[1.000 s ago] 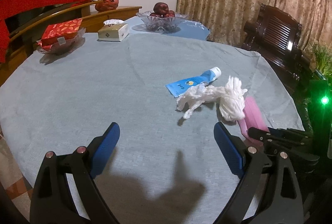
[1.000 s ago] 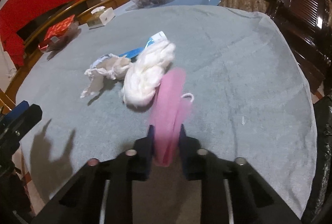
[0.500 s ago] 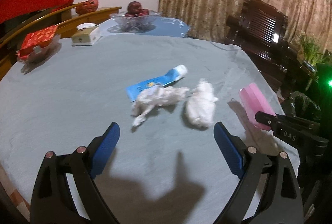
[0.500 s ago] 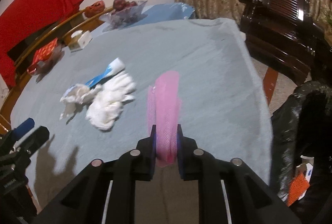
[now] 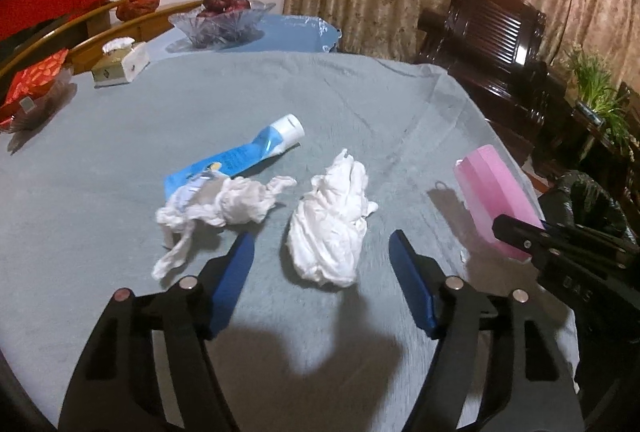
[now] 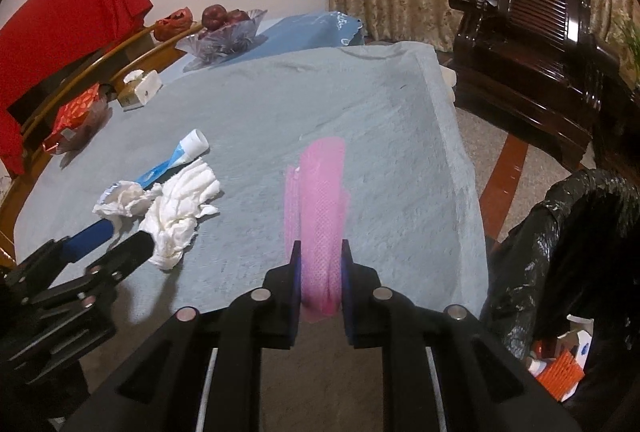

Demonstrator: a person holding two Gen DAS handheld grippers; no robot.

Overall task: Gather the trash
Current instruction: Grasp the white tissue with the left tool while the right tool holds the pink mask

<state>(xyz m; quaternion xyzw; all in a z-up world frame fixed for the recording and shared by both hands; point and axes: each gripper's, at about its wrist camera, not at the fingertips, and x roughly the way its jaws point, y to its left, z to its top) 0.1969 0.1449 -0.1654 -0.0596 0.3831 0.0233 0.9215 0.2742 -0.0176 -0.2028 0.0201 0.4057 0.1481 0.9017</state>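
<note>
Grey cloth covers the surface [image 5: 120, 232], which is otherwise well lit and sparsely loaded. My right gripper [image 6: 319, 264] is clamped narrow on the pink pack [image 6: 320, 199], held above the cloth near its right edge. My left gripper [image 5: 320, 256] has just been closing from wide; its jaws flank the white wad [image 5: 330, 224] without pressing it.

Risks, as I judge them:
- The wad is soft and loose; a shallow pinch may take only a fold, or drag the cloth up with it.
- The second wad [image 5: 224, 201] lies just left of the left jaw and rests on the tube [image 5: 240, 155]; a sideways sweep could snag both.
- The pink pack sticks far out of the jaws and could slip on a quick swing.

Room: the bin bag [image 6: 560, 232] stands open beyond the right edge, a short clear path. The dark chair [image 6: 528, 23] sits behind it. The two grippers are near each other.
</note>
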